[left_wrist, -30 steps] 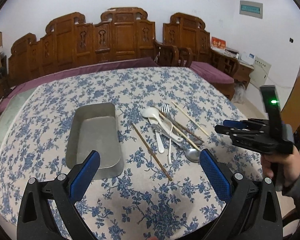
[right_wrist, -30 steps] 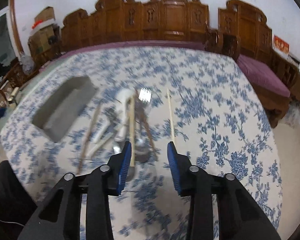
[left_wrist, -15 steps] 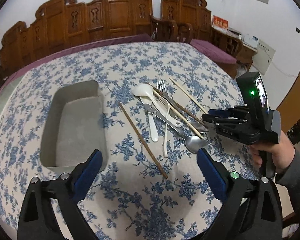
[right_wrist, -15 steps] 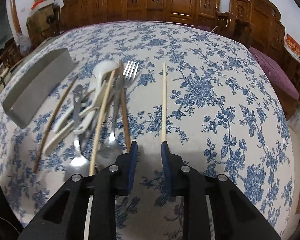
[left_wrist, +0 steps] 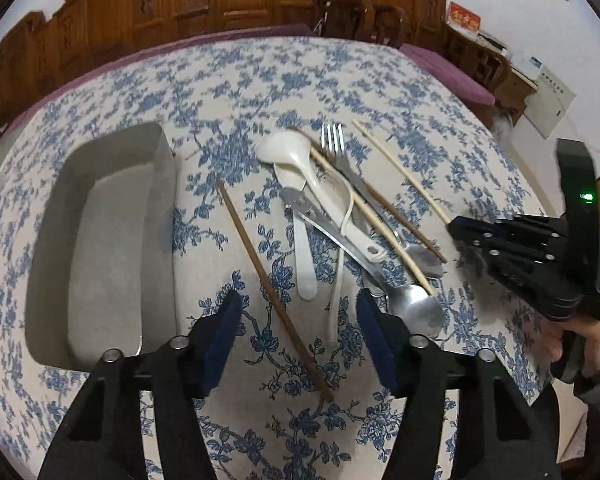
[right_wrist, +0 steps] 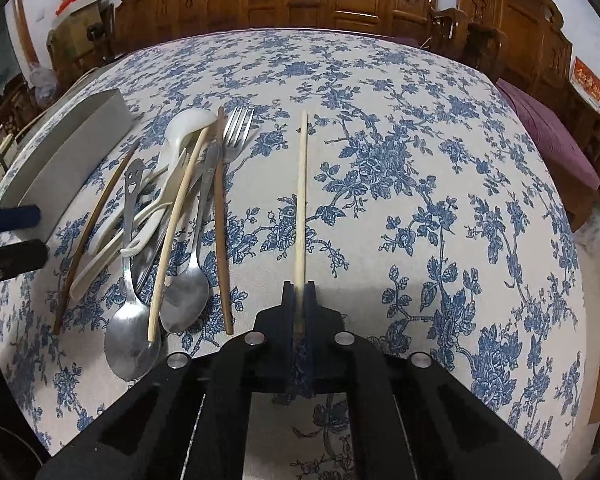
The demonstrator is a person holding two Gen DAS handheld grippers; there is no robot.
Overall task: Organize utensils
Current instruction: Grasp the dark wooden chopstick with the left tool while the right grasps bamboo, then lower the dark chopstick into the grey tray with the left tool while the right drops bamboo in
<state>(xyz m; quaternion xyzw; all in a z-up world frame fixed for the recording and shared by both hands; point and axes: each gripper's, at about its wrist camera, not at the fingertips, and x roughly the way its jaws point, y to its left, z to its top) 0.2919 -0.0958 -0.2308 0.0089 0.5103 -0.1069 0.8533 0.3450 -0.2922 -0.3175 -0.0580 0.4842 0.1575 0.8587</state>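
My right gripper [right_wrist: 299,300] has just closed its jaws on the near end of the pale chopstick [right_wrist: 301,196]; it lies ahead on the bench [right_wrist: 420,200]. My left gripper [left_wrist: 298,320] has been narrowing, jaws still apart around the brown chopstick [left_wrist: 260,264], tray [left_wrist: 100,240] left of them.

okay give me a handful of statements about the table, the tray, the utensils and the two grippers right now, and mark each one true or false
1. The right gripper has its jaws shut on the pale chopstick that lies apart from the pile. True.
2. The metal tray already holds a spoon. False: it holds nothing; every utensil lies on the tablecloth.
3. The left gripper has its jaws clamped on the dark chopstick. False: the jaws have been closing but stand open, with that chopstick between them.
4. The fork lies in the pile with its tines pointing away from the grippers. True.
5. The tablecloth is plain red. False: it is white with blue flowers.
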